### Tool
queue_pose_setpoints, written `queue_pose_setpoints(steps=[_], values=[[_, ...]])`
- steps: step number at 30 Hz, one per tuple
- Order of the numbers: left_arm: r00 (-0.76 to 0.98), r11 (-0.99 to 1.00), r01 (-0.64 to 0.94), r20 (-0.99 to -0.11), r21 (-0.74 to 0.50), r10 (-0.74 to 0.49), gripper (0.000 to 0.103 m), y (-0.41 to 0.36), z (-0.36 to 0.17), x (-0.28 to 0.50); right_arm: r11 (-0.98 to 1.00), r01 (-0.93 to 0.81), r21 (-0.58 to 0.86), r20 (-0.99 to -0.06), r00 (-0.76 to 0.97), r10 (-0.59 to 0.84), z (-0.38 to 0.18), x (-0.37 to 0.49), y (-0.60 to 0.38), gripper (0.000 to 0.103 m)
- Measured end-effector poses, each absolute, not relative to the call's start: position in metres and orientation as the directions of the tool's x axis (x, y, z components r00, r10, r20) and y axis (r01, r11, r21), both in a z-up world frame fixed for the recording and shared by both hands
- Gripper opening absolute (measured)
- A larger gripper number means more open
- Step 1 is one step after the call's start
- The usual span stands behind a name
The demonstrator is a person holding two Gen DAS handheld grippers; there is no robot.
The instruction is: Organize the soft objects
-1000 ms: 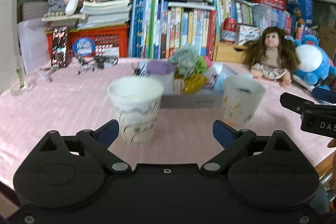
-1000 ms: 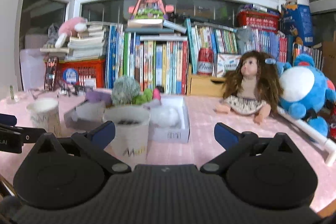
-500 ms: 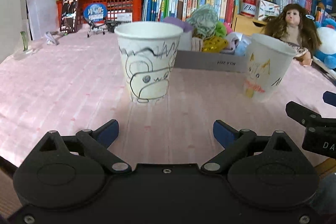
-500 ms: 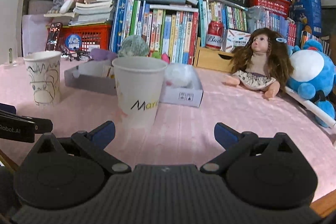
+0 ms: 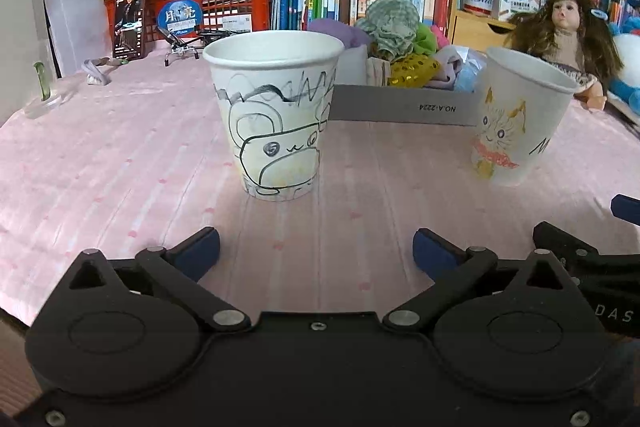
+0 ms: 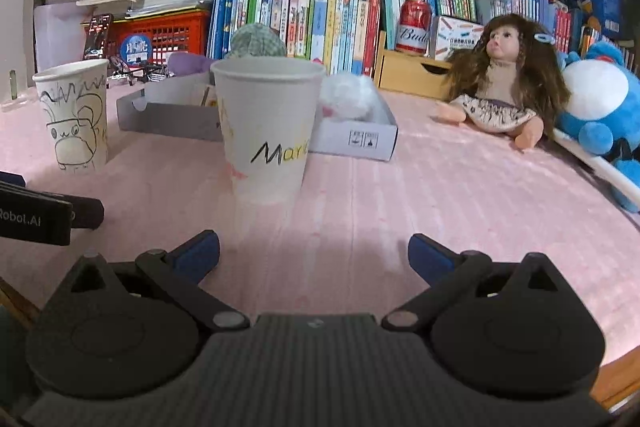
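The pink-clothed surface (image 5: 120,155) fills most of what I see, with a wall of upright books (image 6: 320,15) along its far edge and a red crate (image 5: 224,3) to their left. A long-haired doll (image 6: 504,83) sits against the books at the right, a blue plush toy (image 6: 596,107) just beside her. Mid-surface lies an open grey box (image 5: 400,103) heaped with the soft objects (image 5: 396,39): bunched fabric pieces in green check, purple, yellow and pink. In front of it stand two paper cups, well apart: the bear cup (image 5: 276,115) straight ahead of my left claw (image 5: 316,247), and the cat cup (image 5: 516,119) to its right, marked with a name on the side facing my right claw (image 6: 314,251). My left claw has just been opening and stands wide apart, nothing between its blue pads; my right claw is equally spread and empty. Both hang low over the cloth, short of the cups.
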State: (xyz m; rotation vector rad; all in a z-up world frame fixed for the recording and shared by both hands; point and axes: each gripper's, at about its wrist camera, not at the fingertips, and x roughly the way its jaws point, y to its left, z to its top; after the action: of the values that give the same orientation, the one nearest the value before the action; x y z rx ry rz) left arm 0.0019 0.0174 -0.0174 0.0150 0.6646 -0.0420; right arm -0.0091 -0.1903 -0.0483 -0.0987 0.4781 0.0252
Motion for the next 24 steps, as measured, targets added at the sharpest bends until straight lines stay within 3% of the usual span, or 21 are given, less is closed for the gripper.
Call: queue_pose_setpoints(steps=[24], values=[[0.778, 0.999, 0.04, -0.628, 0.006, -0.027, 0.103, 0.017, -0.0164, 0.0049, 0.999, -0.049, -0.016, -0.507, 0.861, 0.034, -0.049, -0.0029, -0.1937, 0.103]])
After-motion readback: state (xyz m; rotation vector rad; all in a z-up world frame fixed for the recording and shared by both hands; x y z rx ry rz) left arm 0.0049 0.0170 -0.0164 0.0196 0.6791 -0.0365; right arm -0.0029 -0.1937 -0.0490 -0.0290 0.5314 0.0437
